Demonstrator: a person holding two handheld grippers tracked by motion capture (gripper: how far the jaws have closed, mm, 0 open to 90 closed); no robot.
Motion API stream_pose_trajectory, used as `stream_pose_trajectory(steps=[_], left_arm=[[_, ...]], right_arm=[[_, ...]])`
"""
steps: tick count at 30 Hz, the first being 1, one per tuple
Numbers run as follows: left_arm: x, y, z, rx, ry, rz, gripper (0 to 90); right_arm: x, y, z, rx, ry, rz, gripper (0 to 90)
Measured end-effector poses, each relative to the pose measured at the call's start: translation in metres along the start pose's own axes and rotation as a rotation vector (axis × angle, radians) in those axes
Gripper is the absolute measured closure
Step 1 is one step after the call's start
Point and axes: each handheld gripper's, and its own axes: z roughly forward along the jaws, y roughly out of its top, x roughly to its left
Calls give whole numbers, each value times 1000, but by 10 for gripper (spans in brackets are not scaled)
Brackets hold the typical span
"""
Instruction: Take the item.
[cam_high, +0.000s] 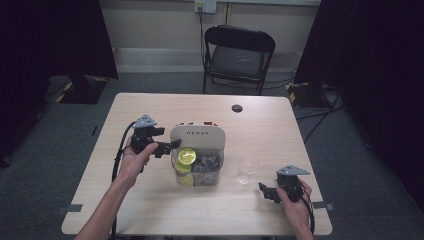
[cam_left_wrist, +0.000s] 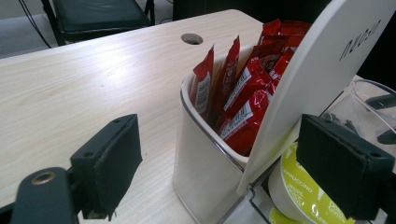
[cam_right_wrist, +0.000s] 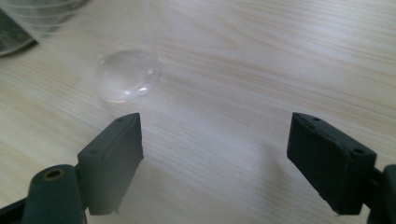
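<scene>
We are holding the left gripper (cam_high: 169, 145) wide open beside the organizer (cam_high: 197, 137), its white lid (cam_left_wrist: 322, 74) between the jaws. The right gripper (cam_right_wrist: 215, 163) is hovering wide open, empty, near the glass (cam_high: 247, 170). We are judging the lid light, stiff and slippery, best pinched at its edge.

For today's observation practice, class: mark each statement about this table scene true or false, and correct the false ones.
1. Red sachets stand in the white holder. True.
2. The left gripper is shut on a sachet. False: it is open, holding nothing.
3. An empty clear glass stands right of the organiser. True.
4. The right gripper grips the glass. False: it is open over bare table.
5. A green-topped capsule sits in the clear compartment. True.
</scene>
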Motion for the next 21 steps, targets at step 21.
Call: stream_pose_trajectory(steps=[21], left_arm=[[0,1,1,2,-5,2,135]], right_arm=[[20,12,-30,-64,163,-23,254]])
